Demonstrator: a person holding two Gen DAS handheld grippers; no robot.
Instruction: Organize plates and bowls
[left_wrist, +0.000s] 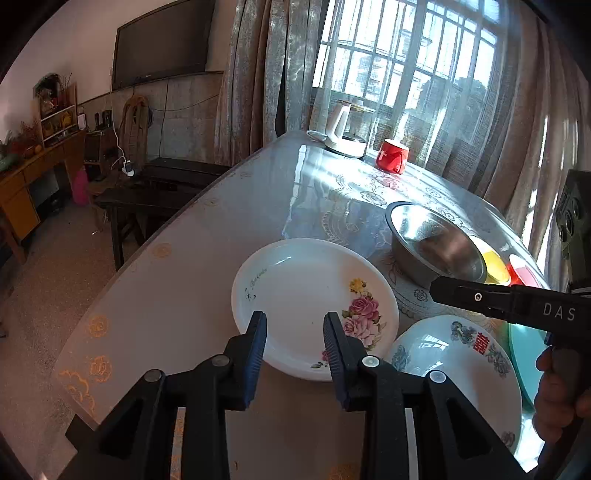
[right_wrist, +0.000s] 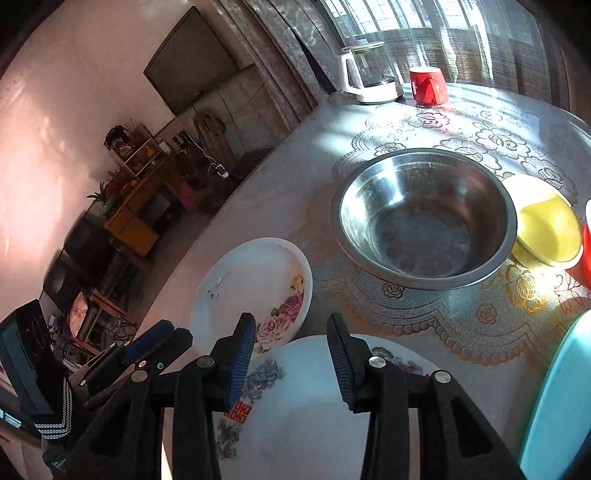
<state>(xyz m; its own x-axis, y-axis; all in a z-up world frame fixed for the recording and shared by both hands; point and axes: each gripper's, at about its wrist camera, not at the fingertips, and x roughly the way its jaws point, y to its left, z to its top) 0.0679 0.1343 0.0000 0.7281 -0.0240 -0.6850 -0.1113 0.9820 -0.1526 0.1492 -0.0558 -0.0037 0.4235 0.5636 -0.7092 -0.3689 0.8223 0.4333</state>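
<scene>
Left gripper (left_wrist: 295, 339) parted, nothing between its blue pads, poised over the near rim of the rose plate (left_wrist: 314, 295). Right gripper (right_wrist: 291, 343) likewise spread and empty, above the far edge of the white plate (right_wrist: 314, 413) bearing a red character and blue flowers. Rose plate flat on the table (left_wrist: 177, 295), near its left edge. White plate just right of the rose plate, rims overlapping or touching; cannot tell which. Steel bowl (right_wrist: 424, 218) upright and empty, beyond the rose plate and to its right. Yellow bowl (right_wrist: 546, 225) just beside the steel bowl, further right, with a red one (right_wrist: 585, 247) at the frame edge. Teal plate (right_wrist: 557, 398) right of the white plate. Far beyond the rose plate, by the window: kettle (right_wrist: 369, 74) and red mug (right_wrist: 428, 85).
</scene>
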